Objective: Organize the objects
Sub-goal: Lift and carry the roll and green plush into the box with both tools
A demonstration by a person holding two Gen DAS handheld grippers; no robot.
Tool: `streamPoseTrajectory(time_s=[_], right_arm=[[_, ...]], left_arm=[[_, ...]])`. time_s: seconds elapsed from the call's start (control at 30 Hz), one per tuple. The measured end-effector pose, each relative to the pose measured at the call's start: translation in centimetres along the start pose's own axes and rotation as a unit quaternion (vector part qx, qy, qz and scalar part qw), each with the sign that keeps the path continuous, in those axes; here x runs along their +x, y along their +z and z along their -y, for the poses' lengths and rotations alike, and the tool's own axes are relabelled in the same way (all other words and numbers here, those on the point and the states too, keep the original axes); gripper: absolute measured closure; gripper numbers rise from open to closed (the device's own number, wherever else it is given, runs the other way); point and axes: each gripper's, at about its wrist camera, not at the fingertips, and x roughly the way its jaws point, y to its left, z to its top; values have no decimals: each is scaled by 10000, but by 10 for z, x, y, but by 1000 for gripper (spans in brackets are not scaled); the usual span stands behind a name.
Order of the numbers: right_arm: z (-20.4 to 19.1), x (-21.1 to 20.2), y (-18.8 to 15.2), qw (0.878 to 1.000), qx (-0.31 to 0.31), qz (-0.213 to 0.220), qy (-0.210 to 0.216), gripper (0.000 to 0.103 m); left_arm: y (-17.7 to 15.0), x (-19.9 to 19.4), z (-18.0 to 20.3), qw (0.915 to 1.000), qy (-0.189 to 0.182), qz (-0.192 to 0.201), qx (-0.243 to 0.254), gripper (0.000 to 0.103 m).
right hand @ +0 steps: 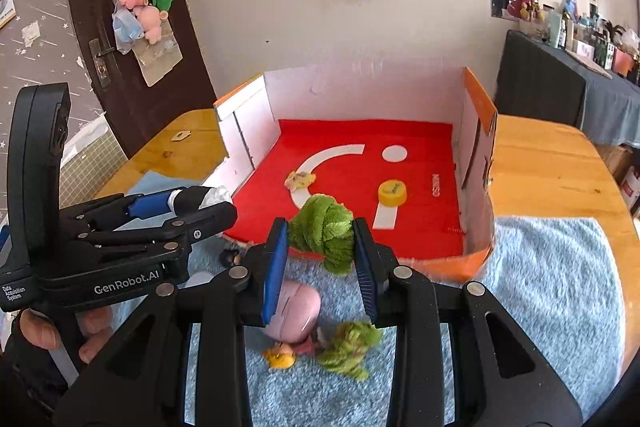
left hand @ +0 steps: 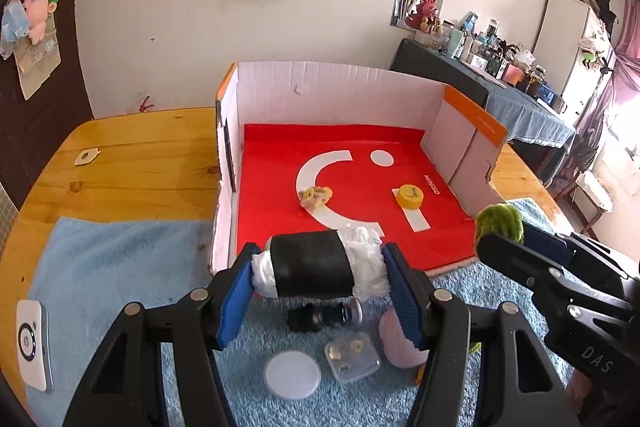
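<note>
Bottle: a black bottle (left hand: 312, 265) with white wrapping at both ends lies crosswise in the left gripper (left hand: 318, 285), blue pads pressing its two ends, held over the blue towel (left hand: 112, 267) just short of the box's open front.
Toy: a green fuzzy toy (right hand: 326, 229) is squeezed between the blue pads of the right gripper (right hand: 322, 265), the jaws nearly closed on it, held near the front edge of the box (right hand: 474, 259).
Box contents: a yellow cap (left hand: 410, 195) and a small pale scrap (left hand: 315, 197) already lie on the red floor.
Left over: a pink case (right hand: 296, 311), a second green toy (right hand: 348, 345), a clear lid (left hand: 293, 374), a small clear container (left hand: 352, 355) and a dark little bottle (left hand: 320, 315) wait on the towel.
Slip risk: the bottle is gripped by its soft wrapped ends only; I judge the wrapping may crush or slide and let the bottle roll out.
Collision risk: both grippers sit close together at the same opening, so they may knock each other.
Roll risk: a round bottle released on the smooth red floor could roll into the cap.
Snag risk: fuzz may cling to a pad on release.
</note>
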Motion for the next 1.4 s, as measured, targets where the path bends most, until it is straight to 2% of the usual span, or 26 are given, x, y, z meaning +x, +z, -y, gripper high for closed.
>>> streamPoseTrajectory(time_s=[0.4,0.97,1.13,1.4], right_arm=[[14,31,17,9993,33,-340,-134,72],[35,70,13,9945,181,-1020,-148,72],[38,76,14,9938,162,-1085,-175,72],[42,88,16,9926,146,-1187,-231,72]], left_arm=[[20,23,-5,9998,-15,-209,27,39],[22,64,-5,9973,-64,-734,73,39],[21,74,-6,9958,-102,-910,79,39],[24,84,-11,9956,-15,-930,90,39]])
